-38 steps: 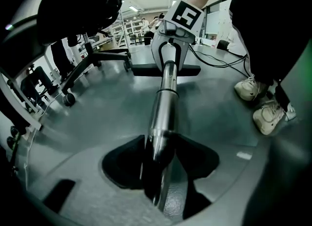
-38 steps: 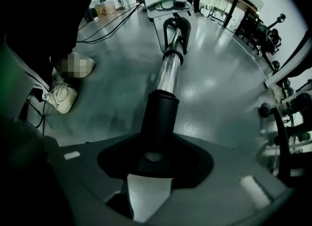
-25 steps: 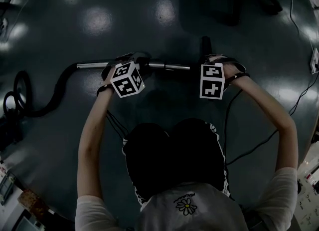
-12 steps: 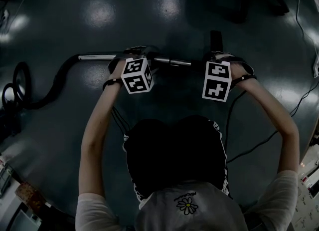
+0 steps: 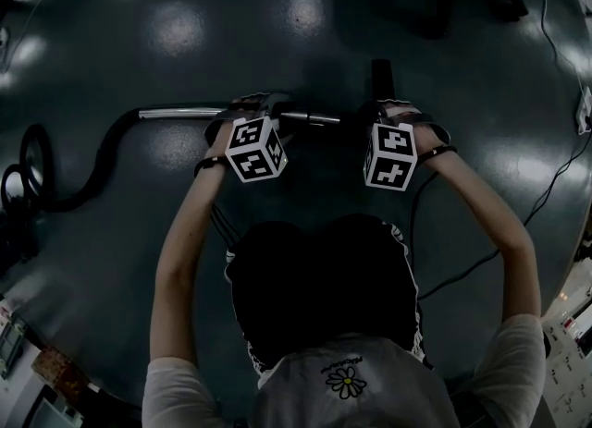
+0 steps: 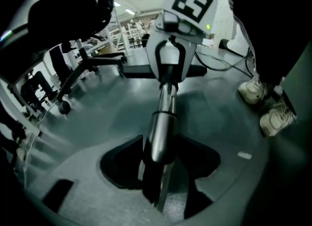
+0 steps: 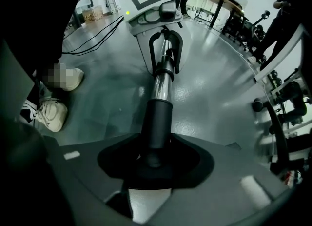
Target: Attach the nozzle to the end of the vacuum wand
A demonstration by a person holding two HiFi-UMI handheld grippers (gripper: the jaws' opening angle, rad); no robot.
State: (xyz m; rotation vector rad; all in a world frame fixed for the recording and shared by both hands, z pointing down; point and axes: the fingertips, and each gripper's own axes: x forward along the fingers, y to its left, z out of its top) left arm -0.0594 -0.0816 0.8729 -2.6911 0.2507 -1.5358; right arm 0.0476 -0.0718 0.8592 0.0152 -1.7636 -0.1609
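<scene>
Chrome tubular wand (image 5: 180,113) runs left-right in the head view, its end toward the black plastic nozzle (image 5: 381,79) at the right tongs (image 5: 387,108); the joint is hidden. Left gripper view: left tongs (image 6: 158,171), just eased slightly wider, clasp the wand. Right gripper view: tongs clamp the nozzle's neck, coaxial with the wand.

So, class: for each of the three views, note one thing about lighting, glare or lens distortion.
Head view: dim, with round glare patches on the glossy floor. Left gripper view: fisheye bending, and a bright streak along the metal wand. Right gripper view: dark vignetted corners, and the black nozzle shows little detail.
</scene>
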